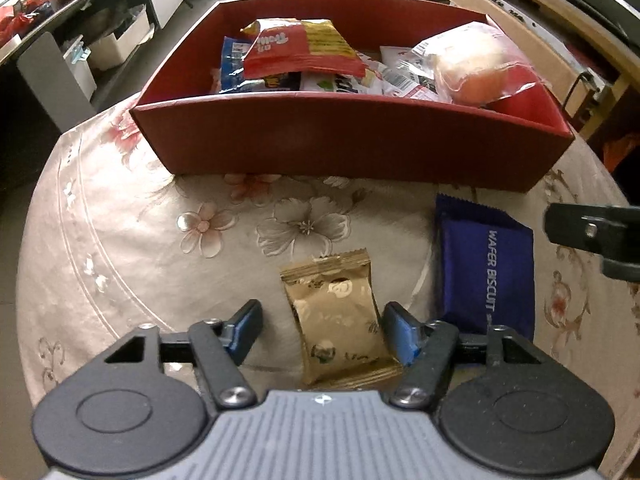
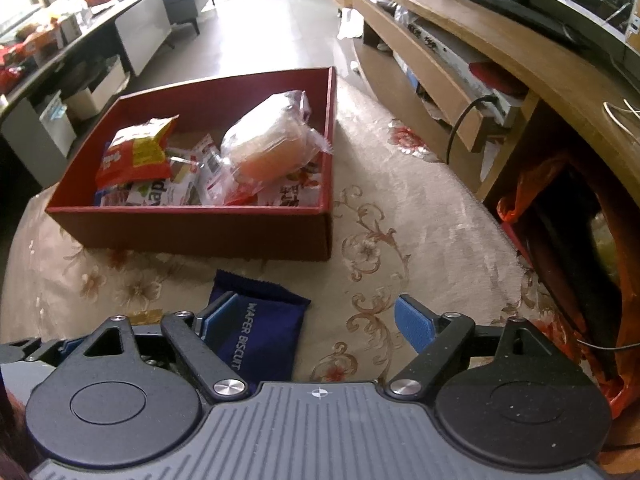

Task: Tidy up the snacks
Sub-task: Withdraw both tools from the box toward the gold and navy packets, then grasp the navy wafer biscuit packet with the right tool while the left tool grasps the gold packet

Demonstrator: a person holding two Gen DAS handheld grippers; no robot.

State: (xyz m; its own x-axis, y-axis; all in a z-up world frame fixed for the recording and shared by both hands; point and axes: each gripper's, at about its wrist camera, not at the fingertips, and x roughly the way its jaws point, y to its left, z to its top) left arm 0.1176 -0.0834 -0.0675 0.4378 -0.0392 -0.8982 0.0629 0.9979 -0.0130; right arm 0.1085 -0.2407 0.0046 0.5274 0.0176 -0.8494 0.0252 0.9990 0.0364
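Two hand-held grippers of one build: ribbed grey plastic body marked with a small white cross-in-circle, flanked by round black hubs. Black linkage arms pinned with silver screws, ending in blue ridged finger pads on left gripper [image 1: 320, 330] and right gripper [image 2: 320, 322]. Speckled with dust on the black parts.

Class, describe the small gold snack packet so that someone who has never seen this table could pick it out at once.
Find the big red box of snacks on the floral tablecloth. In front of it two packets lie on the cloth. The gold packet is the smaller, crinkled one between the left gripper fingers, left of the dark blue wafer biscuit packet.
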